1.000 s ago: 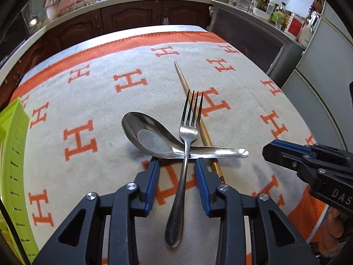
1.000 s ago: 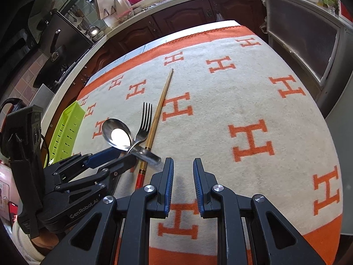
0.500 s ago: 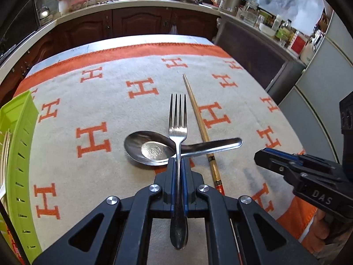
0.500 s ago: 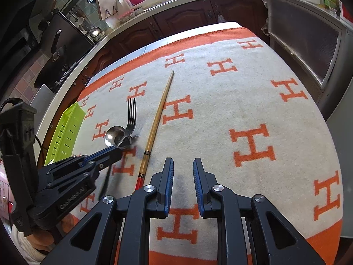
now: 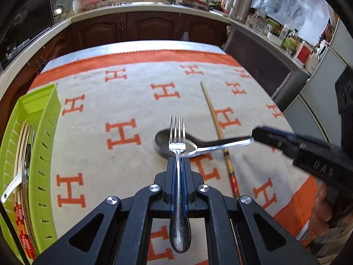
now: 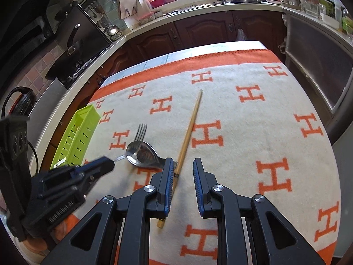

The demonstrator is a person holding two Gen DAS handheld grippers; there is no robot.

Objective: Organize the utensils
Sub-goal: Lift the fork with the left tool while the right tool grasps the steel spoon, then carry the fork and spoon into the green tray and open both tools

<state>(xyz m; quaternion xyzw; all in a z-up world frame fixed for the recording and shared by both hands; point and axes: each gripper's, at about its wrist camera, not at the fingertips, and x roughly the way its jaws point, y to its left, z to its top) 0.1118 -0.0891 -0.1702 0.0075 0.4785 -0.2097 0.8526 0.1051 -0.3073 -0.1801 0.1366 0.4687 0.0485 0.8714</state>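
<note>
Orange-and-cream H-patterned cloth (image 5: 123, 159), dark wooden cabinets (image 5: 154, 31), kettle (image 5: 239, 4)

Two wrist fisheyes, close, angled down over the tabletop (image 5: 92, 145)
Left view left, right view right; both share spoon (image 5: 174, 141) and far counter.

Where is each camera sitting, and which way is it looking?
Left wrist: sits on the left gripper, looks down along its fingers, shut on the fork; the right gripper and a bit of hand show.
Right wrist: sits on the right gripper, looks down over the blanket; its jaws are apart and empty.
Both see: the fork, spoon, chopstick and green basket.
</note>
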